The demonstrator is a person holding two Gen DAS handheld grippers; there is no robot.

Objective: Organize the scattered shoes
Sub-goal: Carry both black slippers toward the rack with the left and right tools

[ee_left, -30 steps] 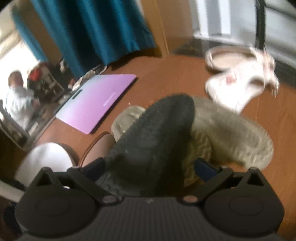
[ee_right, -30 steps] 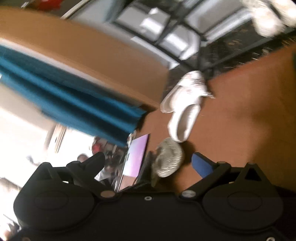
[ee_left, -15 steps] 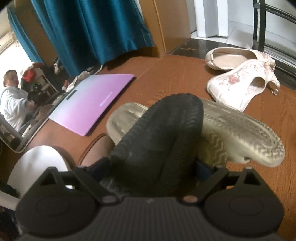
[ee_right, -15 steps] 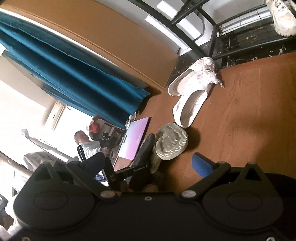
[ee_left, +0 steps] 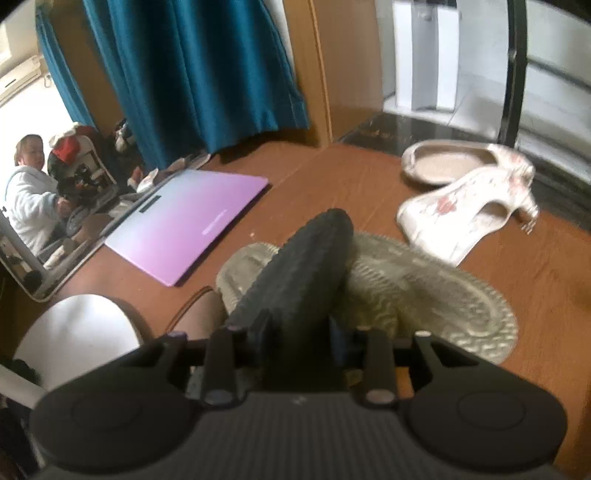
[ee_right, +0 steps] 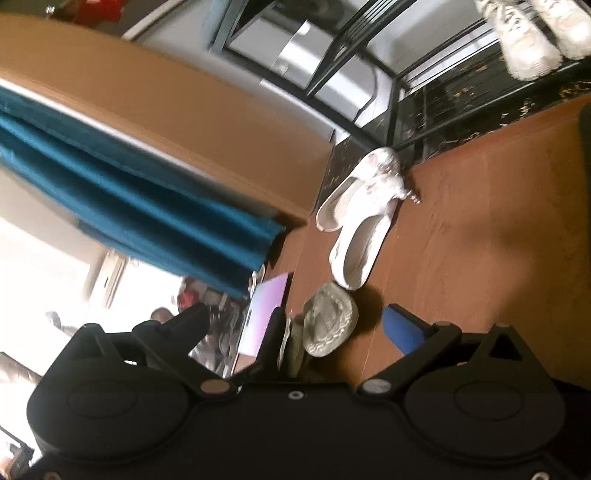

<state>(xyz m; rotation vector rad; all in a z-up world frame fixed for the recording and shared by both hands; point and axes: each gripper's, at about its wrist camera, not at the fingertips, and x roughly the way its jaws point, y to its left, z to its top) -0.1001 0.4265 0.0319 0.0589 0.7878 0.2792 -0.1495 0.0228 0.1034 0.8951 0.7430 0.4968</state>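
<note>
My left gripper is closing, and its pads press both sides of a dark knit shoe that points away from me. Just behind it a grey shoe lies sole up on the brown floor. A pair of white floral flats lies farther right. In the right wrist view my right gripper stands open with nothing in it, back from the dark shoe, the grey shoe and the flats.
A purple flat board lies left of the shoes, next to a leaning mirror that reflects a person. Behind hangs a teal curtain. A black metal rack holds white sneakers. A white round object sits near left.
The left jaws went from wide open to closed in on the dark shoe, and the shoe has lifted slightly off the grey one. The right wrist view swung and tilted.
</note>
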